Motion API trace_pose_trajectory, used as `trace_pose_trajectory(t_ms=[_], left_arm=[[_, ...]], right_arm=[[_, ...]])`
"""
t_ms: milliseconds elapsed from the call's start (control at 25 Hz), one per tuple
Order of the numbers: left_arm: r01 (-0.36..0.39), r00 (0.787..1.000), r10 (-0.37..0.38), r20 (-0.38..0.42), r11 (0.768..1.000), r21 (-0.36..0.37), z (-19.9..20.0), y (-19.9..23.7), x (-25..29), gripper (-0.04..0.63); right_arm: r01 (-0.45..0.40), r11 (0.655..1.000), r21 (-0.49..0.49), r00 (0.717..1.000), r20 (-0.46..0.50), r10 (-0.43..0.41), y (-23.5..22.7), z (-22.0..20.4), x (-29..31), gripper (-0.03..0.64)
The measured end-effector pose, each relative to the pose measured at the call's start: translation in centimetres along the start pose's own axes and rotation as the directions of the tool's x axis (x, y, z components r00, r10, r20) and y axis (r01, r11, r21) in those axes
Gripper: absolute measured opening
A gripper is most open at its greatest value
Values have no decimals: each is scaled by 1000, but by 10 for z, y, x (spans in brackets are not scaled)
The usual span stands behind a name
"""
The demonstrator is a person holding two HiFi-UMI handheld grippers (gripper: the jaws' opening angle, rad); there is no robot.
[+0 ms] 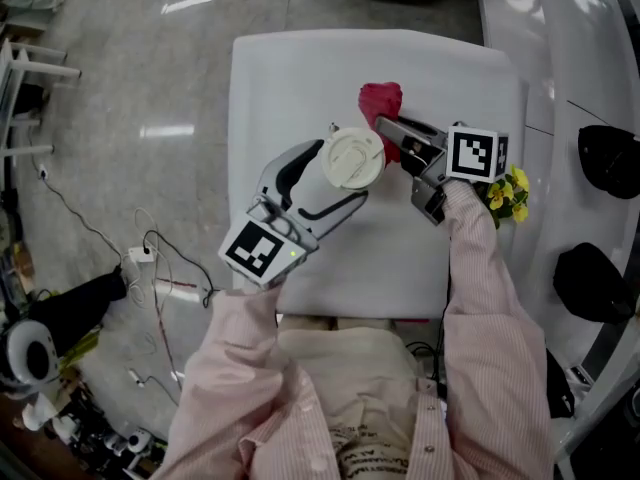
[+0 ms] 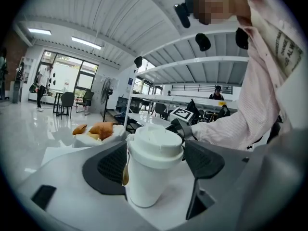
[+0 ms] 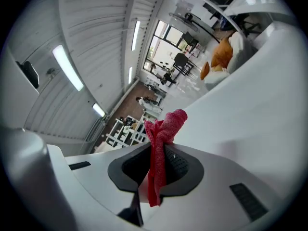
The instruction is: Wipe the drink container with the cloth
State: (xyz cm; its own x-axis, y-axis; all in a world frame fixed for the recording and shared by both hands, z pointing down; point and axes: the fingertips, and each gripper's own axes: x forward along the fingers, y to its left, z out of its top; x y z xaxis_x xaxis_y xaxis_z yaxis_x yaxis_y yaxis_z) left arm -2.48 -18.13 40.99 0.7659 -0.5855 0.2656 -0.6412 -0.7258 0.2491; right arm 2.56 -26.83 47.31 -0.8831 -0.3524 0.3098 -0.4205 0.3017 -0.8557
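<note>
white table fills the middle of the head view, with small yellow flowers at its 3 o'clock edge, not part of the job. The left gripper comes in from 7 o'clock and is clamped on the drink container, a white paper-style cup with a snap-on lid. The left gripper view shows a pad on each side of the cup wall below the lid rim, cup upright, near table centre; can't tell if its base touches the tabletop. The right gripper sits at 3 o'clock of the cup, jaws closed on the cloth, a bunched red rag sticking out past the tips toward 12 o'clock. The cloth is at about 1 o'clock of the lid, near but apart. Handling call: the cup looks light, thin-walled and crushable. Fill level is unknown, so the lid could pop or the contents slosh if it's squeezed harder or tipped. The mid-wall hold looks right and leaves the lid and upper wall free. The cloth is soft and limp, and only the free tuft can wipe, so it probably wants pressing on side-on, lightly. There's a brownish mark on the cup's 9 o'clock edge in the left gripper view, possibly a drip, likely the wipe target
</note>
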Motion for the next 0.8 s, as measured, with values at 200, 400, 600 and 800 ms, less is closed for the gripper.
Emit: trace_pose_trajectory(t_ms=[200,400,600,800], left_arm=[[-38,998,39,43,999,-10,13,3,-8,371],[-66,996,65,55,998,10,30,4,-29,370],[-96,994,95,59,995,27,44,4,-51,366],[-110,993,105,61,991,80,56,-7,-74,209]], right_arm=[[26,996,-90,983,186,-9,27,24,-34,48],[119,971,-205,939,342,-42,56,24,-67,48],[203,919,-337,916,398,-57,93,12,-83,48],[244,870,-429,907,419,-48,140,-5,-100,48]])
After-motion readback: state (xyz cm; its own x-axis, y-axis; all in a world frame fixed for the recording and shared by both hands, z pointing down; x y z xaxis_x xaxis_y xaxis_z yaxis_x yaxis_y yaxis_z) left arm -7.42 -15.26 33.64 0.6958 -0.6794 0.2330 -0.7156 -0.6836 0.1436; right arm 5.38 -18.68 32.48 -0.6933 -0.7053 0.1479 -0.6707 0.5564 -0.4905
